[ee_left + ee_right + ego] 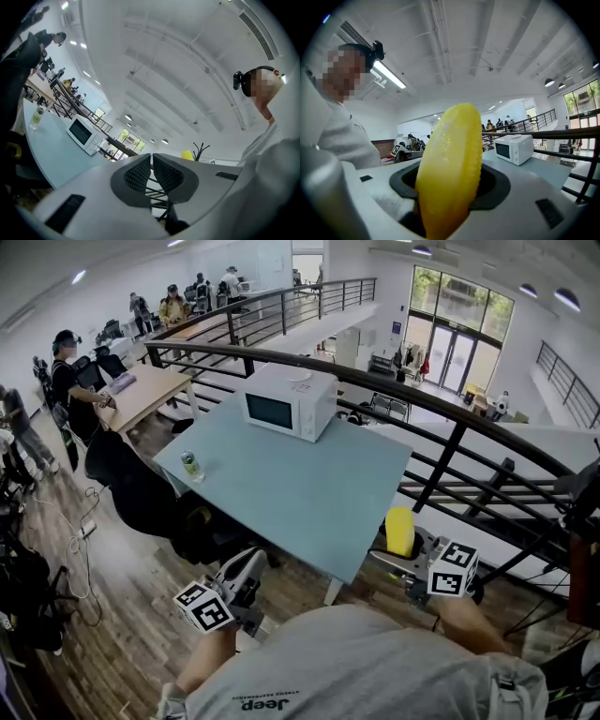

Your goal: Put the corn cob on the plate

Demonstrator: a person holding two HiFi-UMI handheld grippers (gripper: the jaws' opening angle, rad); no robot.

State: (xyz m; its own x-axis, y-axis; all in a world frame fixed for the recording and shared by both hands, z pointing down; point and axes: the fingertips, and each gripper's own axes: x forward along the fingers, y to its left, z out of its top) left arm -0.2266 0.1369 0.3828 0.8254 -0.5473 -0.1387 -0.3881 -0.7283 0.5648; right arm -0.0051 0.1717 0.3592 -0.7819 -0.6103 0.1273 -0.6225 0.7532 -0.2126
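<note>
The yellow corn cob (400, 531) stands upright between the jaws of my right gripper (405, 547), which is shut on it, just off the near right corner of the light blue table (281, 498). In the right gripper view the cob (450, 173) fills the gap between the dark pads. My left gripper (246, 573) hovers below the table's near edge at the lower left. Its ribbed pads (140, 174) rest together with nothing between them. The cob's tip (188, 155) also shows in the left gripper view. I see no plate in any view.
A white microwave (289, 401) sits at the table's far side and a small green can (191, 465) near its left edge. A black chair (141, 493) stands left of the table. A dark railing (450, 423) runs behind and to the right. People work at desks far left.
</note>
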